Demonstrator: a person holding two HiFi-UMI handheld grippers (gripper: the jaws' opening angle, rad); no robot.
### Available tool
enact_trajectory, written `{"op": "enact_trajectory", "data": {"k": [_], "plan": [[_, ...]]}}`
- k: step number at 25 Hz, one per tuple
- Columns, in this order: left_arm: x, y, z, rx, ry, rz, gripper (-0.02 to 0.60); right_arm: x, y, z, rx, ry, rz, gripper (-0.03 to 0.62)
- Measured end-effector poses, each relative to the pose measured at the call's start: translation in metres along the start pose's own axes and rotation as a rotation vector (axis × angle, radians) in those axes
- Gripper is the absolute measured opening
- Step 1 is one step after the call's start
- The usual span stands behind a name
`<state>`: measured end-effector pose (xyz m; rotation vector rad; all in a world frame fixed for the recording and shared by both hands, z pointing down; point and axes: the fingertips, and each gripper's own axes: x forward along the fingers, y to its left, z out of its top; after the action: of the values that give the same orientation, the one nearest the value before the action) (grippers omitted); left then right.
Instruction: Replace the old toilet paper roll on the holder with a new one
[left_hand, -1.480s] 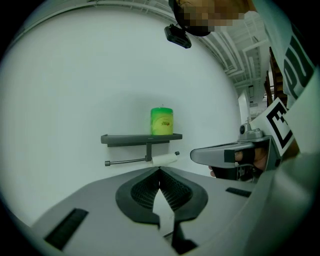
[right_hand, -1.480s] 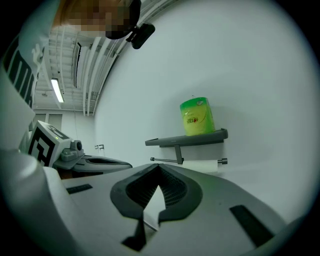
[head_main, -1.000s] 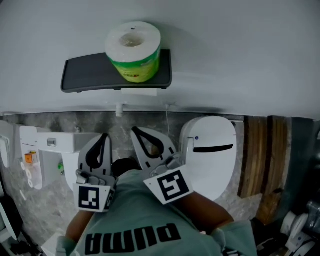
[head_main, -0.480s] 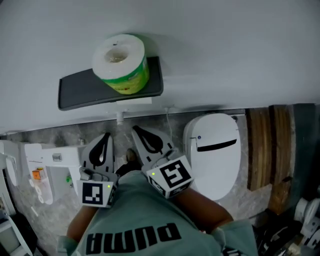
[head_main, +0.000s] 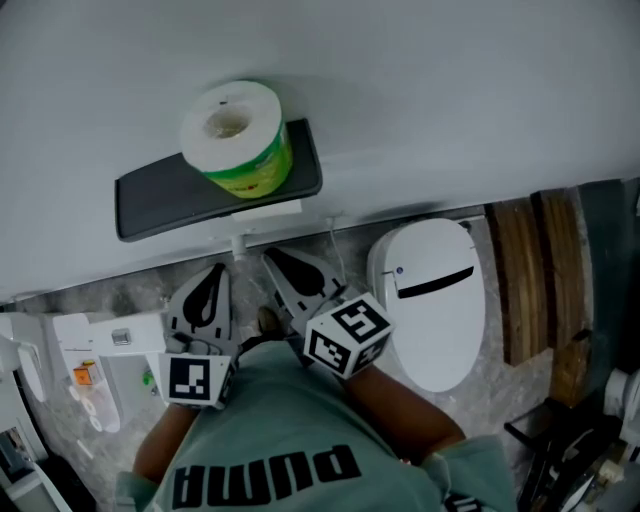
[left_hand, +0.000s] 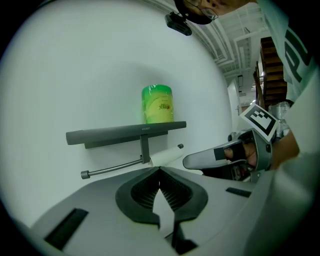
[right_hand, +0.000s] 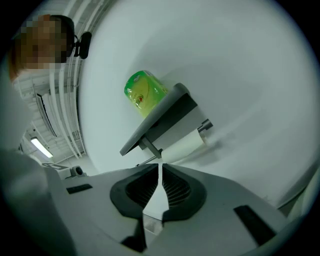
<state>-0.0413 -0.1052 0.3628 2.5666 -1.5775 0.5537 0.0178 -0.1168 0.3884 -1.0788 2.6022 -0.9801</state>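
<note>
A new toilet roll (head_main: 238, 140) in a green wrapper stands upright on the dark grey holder shelf (head_main: 150, 200) on the white wall. Under the shelf, a thin white old roll (left_hand: 165, 157) sits on the metal bar (left_hand: 112, 167); the right gripper view shows the old roll (right_hand: 185, 145) and the bar's end knob (right_hand: 205, 125). My left gripper (head_main: 211, 272) and right gripper (head_main: 272, 258) are side by side below the shelf, pointing at the wall, both shut and empty. From the left gripper (left_hand: 160, 170) I see the right one's finger (left_hand: 205, 159) beside the old roll.
A white toilet (head_main: 432, 300) with its lid down stands to the right, with a wooden panel (head_main: 522, 280) beyond it. A white fixture (head_main: 95, 335) sits at the lower left on the stone floor. The person's green shirt (head_main: 270, 450) fills the bottom.
The right gripper has rolled, so its marker cube shows a different face, and both grippers have shifted a little. The shelf and roll sit lower and further left in the head view.
</note>
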Motion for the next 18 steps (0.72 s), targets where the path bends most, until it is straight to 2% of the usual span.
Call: {"op": "enact_trajectory", "data": {"k": [5,7,8,13,18], "plan": [[0.006,0.005,0.004,-0.006,-0.026,-0.008,0.003,0.008,-0.006,0.003,0.136,-0.030,-0.004,0.006],[0.008,0.008,0.003,-0.019,-0.028,-0.009,0.003,0.012,-0.009,0.002,0.219,-0.039,0.011,0.105],[0.008,0.009,0.002,-0.023,-0.028,-0.010,0.003,0.015,-0.012,0.002,0.264,-0.043,0.017,0.126],[0.011,0.019,-0.001,-0.027,-0.016,-0.005,0.003,0.026,-0.025,0.003,0.408,-0.076,0.023,0.140],[0.013,0.028,-0.007,-0.034,0.003,0.000,0.003,0.035,-0.031,0.008,0.492,-0.113,0.048,0.199]]}}
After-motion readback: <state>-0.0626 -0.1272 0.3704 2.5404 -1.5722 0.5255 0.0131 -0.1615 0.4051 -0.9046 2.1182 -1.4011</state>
